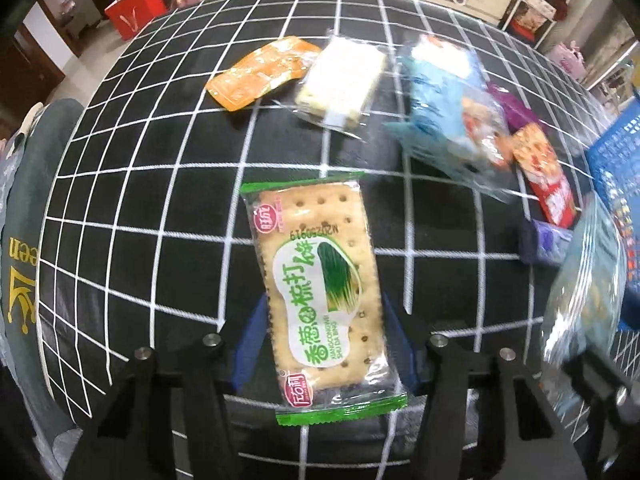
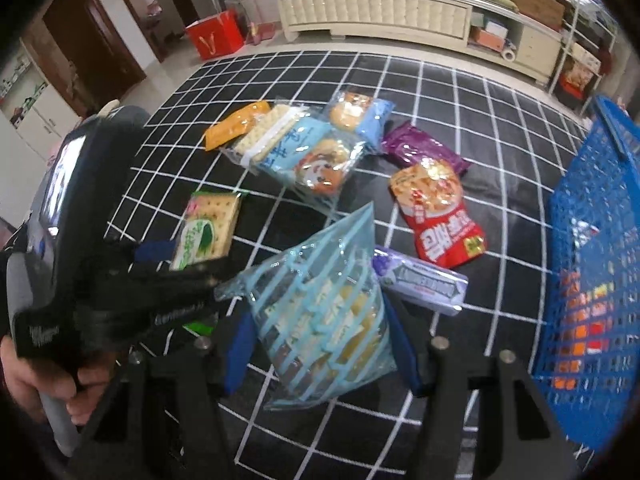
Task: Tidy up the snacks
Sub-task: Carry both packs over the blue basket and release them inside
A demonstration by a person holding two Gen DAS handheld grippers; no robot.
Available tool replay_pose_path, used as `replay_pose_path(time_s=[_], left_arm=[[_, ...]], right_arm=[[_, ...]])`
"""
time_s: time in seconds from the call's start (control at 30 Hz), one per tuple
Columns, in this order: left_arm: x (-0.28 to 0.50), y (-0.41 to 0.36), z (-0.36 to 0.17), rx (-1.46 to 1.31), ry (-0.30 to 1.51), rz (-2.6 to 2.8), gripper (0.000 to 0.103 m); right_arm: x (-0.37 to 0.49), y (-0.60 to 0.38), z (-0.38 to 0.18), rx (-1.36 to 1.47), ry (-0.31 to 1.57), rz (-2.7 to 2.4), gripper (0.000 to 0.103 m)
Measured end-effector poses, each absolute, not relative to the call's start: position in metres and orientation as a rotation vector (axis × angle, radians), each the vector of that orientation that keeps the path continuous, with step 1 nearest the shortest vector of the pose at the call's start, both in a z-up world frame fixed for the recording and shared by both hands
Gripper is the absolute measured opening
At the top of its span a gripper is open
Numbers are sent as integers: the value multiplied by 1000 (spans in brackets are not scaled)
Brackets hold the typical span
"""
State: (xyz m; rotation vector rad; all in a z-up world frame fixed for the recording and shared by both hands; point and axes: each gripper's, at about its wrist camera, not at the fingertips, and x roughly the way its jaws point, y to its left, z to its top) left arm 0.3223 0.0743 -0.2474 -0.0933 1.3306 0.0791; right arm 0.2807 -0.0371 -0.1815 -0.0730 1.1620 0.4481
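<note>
Nearest you, your left gripper (image 1: 322, 356) has its fingers spread either side of the green cracker packet (image 1: 320, 292), which lies flat on the black gridded table (image 1: 160, 208); whether the pads touch the wrapper yet, I cannot tell. Treat it as light, flat and brittle: the crackers inside will likely snap under a hard squeeze, and the film looks slick. Take it across the long edges, near the middle, with gentle pressure.

Your right gripper (image 2: 320, 340) is pinching the pale blue striped bag (image 2: 324, 312), which seems lifted off the table. It looks soft and loosely filled, so it will probably sag and swing; hold it low on the body, not by the sealed fin.

Further out lie a lilac bar (image 2: 420, 280), a red pouch (image 2: 440, 212), a purple pouch (image 2: 424, 148), blue biscuit packs (image 2: 320, 148), a clear-wrapped wafer pack (image 1: 340, 80) and an orange sachet (image 1: 260, 72). The blue basket (image 2: 592, 280) stands to your right, the likely place for them
</note>
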Motion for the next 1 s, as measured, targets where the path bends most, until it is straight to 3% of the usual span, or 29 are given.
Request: replay_pose_path(time_s=[0.4, 0.73, 1.0], left_arm=[[283, 40, -134, -152, 1152, -89, 53], [263, -45, -56, -42, 1048, -224, 53], [271, -128, -21, 79, 979, -345, 53]], right_arm=[[256, -92, -117, 35, 1099, 367, 65], [238, -175, -46, 75, 965, 282, 65], [238, -240, -22, 95, 900, 189, 65]])
